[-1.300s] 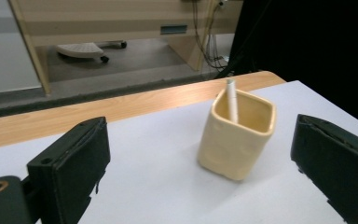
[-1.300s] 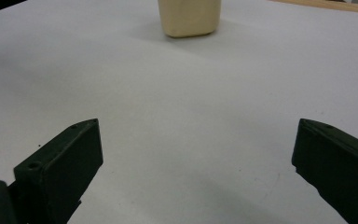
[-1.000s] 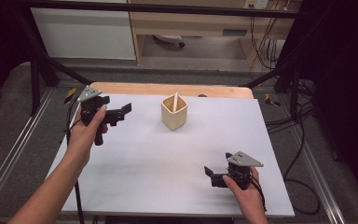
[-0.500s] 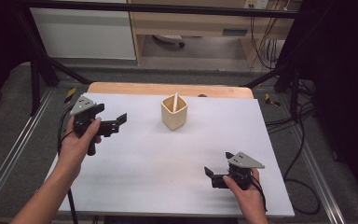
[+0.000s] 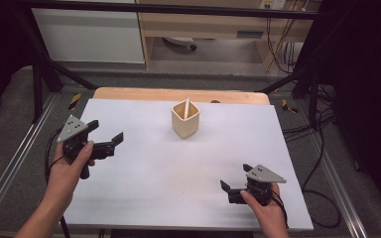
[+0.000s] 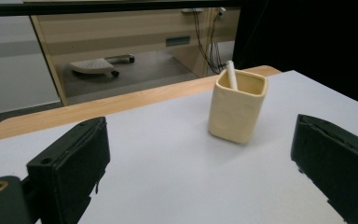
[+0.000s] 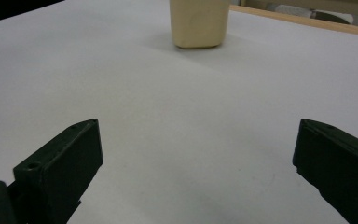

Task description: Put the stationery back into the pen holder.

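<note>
One cream square cup (image 5: 185, 120) stands upright on the far middle of the white tabletop (image 5: 168, 173), and we see a pale stick (image 5: 187, 105) leaning inside it, its tip rising above the rim. From the left tongs' view, the cup (image 6: 237, 112) sits ahead and a little to the right, near the tabletop's wooden far edge (image 6: 121, 100), the stick (image 6: 231, 74) resting against its far inner wall. From the right tongs' view, we see just the lower part of the cup (image 7: 199, 22) straight ahead, well away across bare white surface.

We hold the left tongs (image 5: 105, 135) at the left side of the tabletop, raised off the surface, gripped by the left hand (image 5: 72, 161); their jaws stand wide apart with nothing between them and point right toward the cup, well apart from it. We keep the right tongs (image 5: 234, 177) at the near right, low over the tabletop in the right hand (image 5: 263, 208), jaws likewise spread wide and empty, aimed toward the left and far side. A grey three-cornered plate tops each tool, and a black cable trails from each toward the near edge.

Beyond the tabletop we see grey floor, a pale wooden cabinet (image 5: 203, 25) and a white panel (image 5: 89, 34) at the far left, with black frame bars crossing the scene and loose cables (image 5: 302, 131) hanging at the right.
</note>
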A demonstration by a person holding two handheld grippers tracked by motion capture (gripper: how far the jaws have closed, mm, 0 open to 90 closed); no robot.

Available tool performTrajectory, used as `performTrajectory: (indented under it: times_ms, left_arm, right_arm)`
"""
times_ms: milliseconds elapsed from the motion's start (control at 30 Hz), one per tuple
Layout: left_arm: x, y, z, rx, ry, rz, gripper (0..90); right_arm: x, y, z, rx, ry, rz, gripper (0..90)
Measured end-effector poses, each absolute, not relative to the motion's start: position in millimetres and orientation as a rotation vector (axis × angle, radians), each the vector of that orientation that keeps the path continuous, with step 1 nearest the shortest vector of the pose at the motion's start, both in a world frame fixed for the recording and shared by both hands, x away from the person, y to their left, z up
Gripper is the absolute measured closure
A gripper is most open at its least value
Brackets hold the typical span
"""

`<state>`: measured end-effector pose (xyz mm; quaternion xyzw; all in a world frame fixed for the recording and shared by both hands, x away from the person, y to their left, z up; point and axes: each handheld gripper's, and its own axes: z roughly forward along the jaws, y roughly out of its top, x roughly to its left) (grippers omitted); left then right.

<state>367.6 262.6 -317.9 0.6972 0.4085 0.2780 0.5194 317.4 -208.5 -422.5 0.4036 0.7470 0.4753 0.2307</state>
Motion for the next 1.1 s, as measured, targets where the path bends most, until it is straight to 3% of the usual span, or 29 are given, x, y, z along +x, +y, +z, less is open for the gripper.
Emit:
performTrajectory:
  times_ms: [600, 1100]
  left_arm:
    - [329, 264, -385, 1.716, 1.027, 0.562, 5.3]
    - [309, 259, -436, 1.716, 1.127, 0.531, 8.5]
  right_arm:
    - [306, -243, -425, 1.196, 2.025, 1.293, 3.0]
    - [327, -229, -444, 1.257, 2.009, 1.135, 2.4]
